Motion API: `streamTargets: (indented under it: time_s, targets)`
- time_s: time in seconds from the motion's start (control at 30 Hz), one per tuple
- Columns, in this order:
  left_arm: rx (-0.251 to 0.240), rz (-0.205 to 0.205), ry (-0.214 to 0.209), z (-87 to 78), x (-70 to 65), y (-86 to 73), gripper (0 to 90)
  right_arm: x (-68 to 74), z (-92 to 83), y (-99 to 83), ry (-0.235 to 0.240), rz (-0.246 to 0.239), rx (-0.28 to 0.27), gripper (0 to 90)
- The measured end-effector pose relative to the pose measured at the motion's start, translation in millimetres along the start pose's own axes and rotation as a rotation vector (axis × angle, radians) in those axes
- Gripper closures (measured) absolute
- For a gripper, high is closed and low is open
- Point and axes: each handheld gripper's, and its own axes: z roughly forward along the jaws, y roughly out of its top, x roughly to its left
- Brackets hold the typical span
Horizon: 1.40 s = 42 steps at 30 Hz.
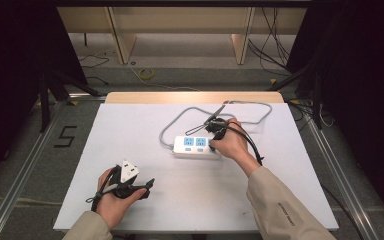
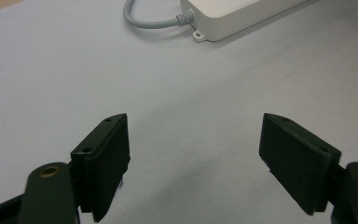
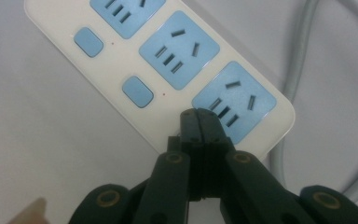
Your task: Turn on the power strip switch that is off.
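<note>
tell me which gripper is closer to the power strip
Right. The right gripper has its shut jaws over the power strip, tips by the end socket. The left gripper sits open over bare table, well short of the strip.

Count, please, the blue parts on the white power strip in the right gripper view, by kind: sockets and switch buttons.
On the power strip, under the shut right gripper:
Blue sockets: 3, the top one cut by the picture's edge
Blue switch buttons: 2
Total: 5
</note>
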Motion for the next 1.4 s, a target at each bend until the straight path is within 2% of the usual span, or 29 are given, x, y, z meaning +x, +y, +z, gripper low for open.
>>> streamTargets:
  time_s: [0.2,0.37,0.67,0.87,1.17,1.4]
  targets:
    - [0.000,0.002,0.000,-0.3,-0.8,0.3,24.2,-0.8,-2.2,-3.6,-0.024,0.002,-0.004,88.9]
    - [0.002,0.003,-0.001,0.3,-0.4,0.0,24.2,-3.6,-4.9,-5.6,-0.010,0.005,-0.026,89.0]
    - [0.003,0.003,0.000,0.4,-0.8,-0.1,24.2,-7.2,-11.2,-10.2,0.006,0.023,-0.035,87.1]
    - [0.007,0.005,-0.002,0.8,-0.7,-0.2,24.2,-8.7,-18.4,-15.7,0.019,0.020,-0.068,83.9]
    - [0.009,0.000,-0.006,1.2,-0.4,-0.8,24.2,-9.5,-29.2,-29.6,0.026,0.010,-0.100,79.9]
    - [0.014,-0.006,-0.010,2.0,-0.6,-1.1,24.3,-13.2,-39.3,-49.2,0.031,0.005,-0.138,76.9]
